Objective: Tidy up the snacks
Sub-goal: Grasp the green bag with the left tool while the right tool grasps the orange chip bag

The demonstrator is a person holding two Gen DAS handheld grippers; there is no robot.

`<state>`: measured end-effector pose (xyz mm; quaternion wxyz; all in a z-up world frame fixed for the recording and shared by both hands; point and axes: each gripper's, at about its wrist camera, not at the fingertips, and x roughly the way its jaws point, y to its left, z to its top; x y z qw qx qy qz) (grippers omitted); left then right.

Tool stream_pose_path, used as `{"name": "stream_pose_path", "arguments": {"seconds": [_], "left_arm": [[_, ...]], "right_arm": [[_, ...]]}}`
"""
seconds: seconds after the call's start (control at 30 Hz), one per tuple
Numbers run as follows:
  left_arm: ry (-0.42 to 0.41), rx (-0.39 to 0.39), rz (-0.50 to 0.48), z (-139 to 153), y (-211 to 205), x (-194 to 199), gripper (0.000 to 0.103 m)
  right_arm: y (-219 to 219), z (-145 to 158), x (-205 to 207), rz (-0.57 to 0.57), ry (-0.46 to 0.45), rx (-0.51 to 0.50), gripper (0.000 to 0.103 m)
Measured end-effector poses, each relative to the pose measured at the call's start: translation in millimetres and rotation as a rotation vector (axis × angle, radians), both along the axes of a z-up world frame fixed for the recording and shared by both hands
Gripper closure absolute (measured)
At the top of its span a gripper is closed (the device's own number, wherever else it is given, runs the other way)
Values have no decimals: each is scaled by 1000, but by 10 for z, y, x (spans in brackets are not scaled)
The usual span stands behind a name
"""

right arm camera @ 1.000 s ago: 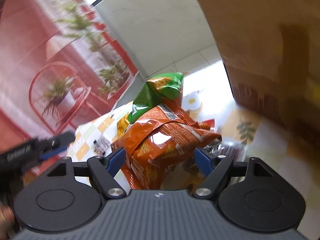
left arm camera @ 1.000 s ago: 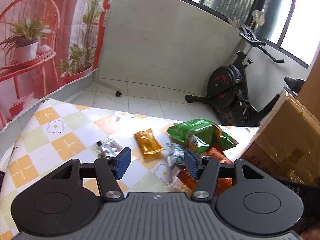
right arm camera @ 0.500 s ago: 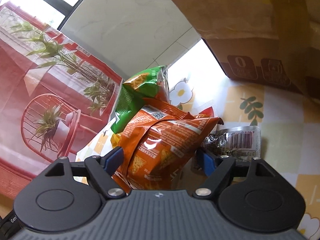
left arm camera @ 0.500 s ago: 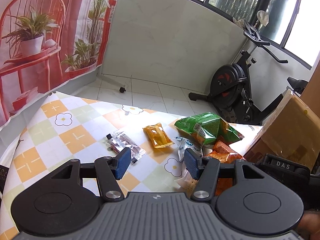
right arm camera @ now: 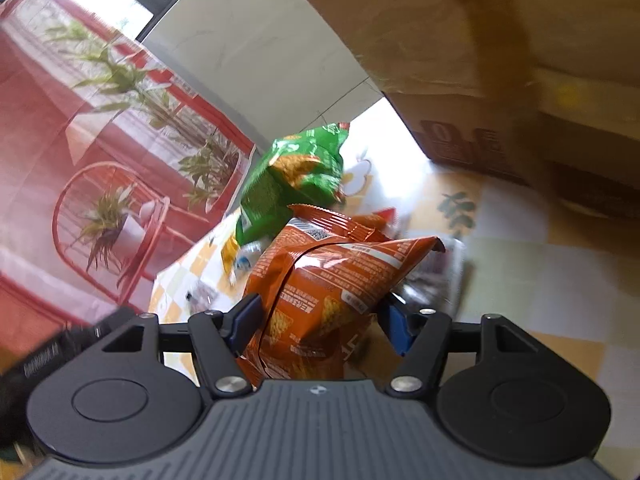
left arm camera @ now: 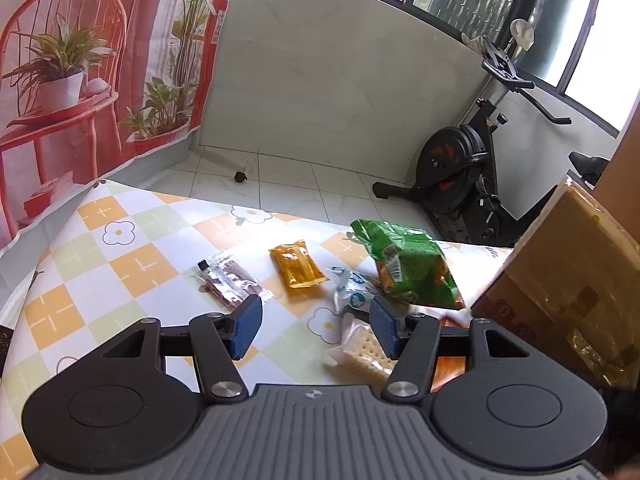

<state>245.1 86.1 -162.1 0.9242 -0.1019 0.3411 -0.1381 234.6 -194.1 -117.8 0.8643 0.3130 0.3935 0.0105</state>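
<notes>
My right gripper (right arm camera: 320,324) has an orange chip bag (right arm camera: 332,280) between its blue pads, which touch both sides of the bag while the jaws are closing. Behind it lies a green chip bag (right arm camera: 296,176). My left gripper (left arm camera: 315,330) hovers open over the checked tablecloth (left arm camera: 132,260) with nothing between its fingers. Ahead of it lie a dark sweet packet (left arm camera: 230,280), a yellow packet (left arm camera: 296,264), a white-and-blue packet (left arm camera: 354,292) and the green chip bag (left arm camera: 408,268). A cracker packet (left arm camera: 360,354) lies just under its right finger.
A big cardboard box (left arm camera: 568,272) stands on the table's right side, close to the snacks, and fills the upper right of the right wrist view (right arm camera: 500,60). A silvery packet (right arm camera: 444,272) lies behind the orange bag. An exercise bike (left arm camera: 468,176) stands on the floor beyond the table.
The right gripper's jaws have narrowed onto the orange bag and the hand has rolled and shifted. In the left wrist view the orange bag has gone from beside the green one.
</notes>
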Motion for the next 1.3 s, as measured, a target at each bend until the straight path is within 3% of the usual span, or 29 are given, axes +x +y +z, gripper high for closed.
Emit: {"name": "stream_pose_path", "arguments": {"seconds": [0.27,0.47,0.93,1.3], "left_arm": [[7,-8,3,62,-218,-13,31],[26,-51,11,23,-414,164,16],[280,-353,89,-450,-587,1247,14],[299,-327,62,-676,-873,1433,14]], "right_arm": [[-172,14,-480,36,21,-93,41],[-278,8,-660,65,14,-115,41],[-318,-24,-668,136,-22,-136,41],[-357,-76,-659,149,-20,-119,40]]}}
